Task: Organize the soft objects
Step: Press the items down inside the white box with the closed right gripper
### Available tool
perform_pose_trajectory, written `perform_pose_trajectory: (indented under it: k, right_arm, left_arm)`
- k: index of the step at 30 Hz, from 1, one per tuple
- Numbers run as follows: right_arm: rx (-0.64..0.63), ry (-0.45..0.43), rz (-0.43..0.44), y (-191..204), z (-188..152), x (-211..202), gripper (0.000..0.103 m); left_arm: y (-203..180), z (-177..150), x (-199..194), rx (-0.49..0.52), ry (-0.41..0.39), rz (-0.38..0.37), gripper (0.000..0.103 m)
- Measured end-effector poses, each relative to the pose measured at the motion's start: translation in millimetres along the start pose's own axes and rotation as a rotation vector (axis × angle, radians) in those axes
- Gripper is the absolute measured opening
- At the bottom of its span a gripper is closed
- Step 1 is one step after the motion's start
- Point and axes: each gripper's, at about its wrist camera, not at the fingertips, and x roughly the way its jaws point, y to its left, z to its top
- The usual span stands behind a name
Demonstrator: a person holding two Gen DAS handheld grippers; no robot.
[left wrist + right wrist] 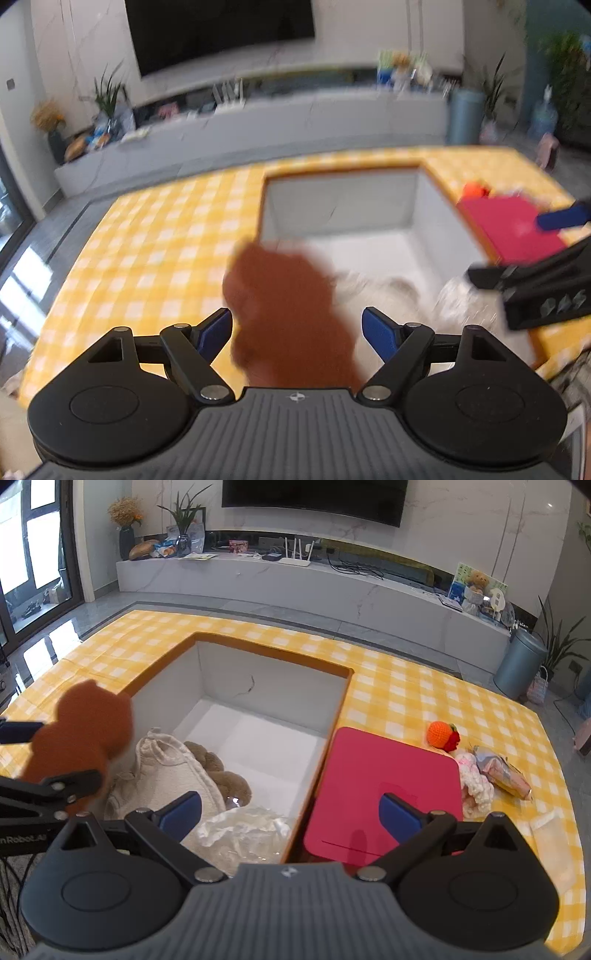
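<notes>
A rust-brown plush toy (284, 314) sits between the spread fingers of my left gripper (297, 332), over the near left corner of the white storage box (436, 214); the blue pads stand clear of it. The right wrist view shows the same toy (81, 731) beside the left gripper's arm (48, 786). In the box lie a cream cloth bag (166, 771), a brown plush bear (225, 779) and clear crinkled plastic (243, 830). My right gripper (290, 812) is open and empty over the box's right wall and a red lid (384, 786).
On the yellow checked tablecloth (406, 686) right of the red lid lie an orange crocheted fruit (441, 734), a pink-white knitted item (474, 786) and a wrapped pastel packet (498, 771). A TV cabinet (295, 579) stands behind the table and a grey bin (519, 664) at right.
</notes>
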Motion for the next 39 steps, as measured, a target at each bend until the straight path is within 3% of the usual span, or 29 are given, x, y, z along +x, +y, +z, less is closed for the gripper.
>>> perform_pose_trajectory:
  k: [2,13,16,17,18,19,20,22,23,28,33,37,39]
  right_arm:
    - [-0.002,-0.003,-0.001,3,0,0,0.1]
    - [0.008,-0.007,-0.008,1,-1,1,0.1]
    - [0.022,-0.056,0.021,3,-2,-2,0.098]
    - [0.028,-0.081,0.047,4,-2,-4,0.095]
    - [0.038,-0.094,0.084,5,-1,-4,0.082]
    - [0.052,-0.092,0.129,8,0,-2,0.063]
    - [0.065,-0.079,0.179,10,1,2,0.052]
    - [0.075,-0.03,0.269,19,5,16,0.014]
    - [0.067,-0.003,0.303,26,7,24,0.01]
    - [0.052,0.048,0.502,59,19,42,0.005]
    - [0.068,0.01,0.635,77,35,36,0.005]
    - [0.024,-0.067,0.657,87,40,30,0.003]
    - [-0.025,-0.026,0.676,97,39,40,0.003]
  left_arm:
    - [-2,1,-2,-0.003,-0.04,-0.006,0.093]
    - [-4,1,-2,0.008,-0.096,0.014,0.094]
    - [8,2,-10,-0.028,-0.125,0.025,0.094]
    - [14,3,-13,-0.053,-0.14,0.044,0.094]
    - [22,4,-17,-0.084,-0.156,0.062,0.095]
    - [29,4,-20,-0.118,-0.167,0.076,0.095]
    - [36,4,-22,-0.156,-0.175,0.091,0.095]
    - [49,4,-25,-0.222,-0.19,0.112,0.095]
    - [54,3,-25,-0.249,-0.198,0.115,0.095]
    - [68,1,-21,-0.297,-0.186,0.131,0.095]
    - [76,-1,-25,-0.33,-0.201,0.137,0.095]
    - [87,-4,-31,-0.393,-0.213,0.094,0.096]
    - [90,-5,-32,-0.399,-0.222,0.092,0.096]
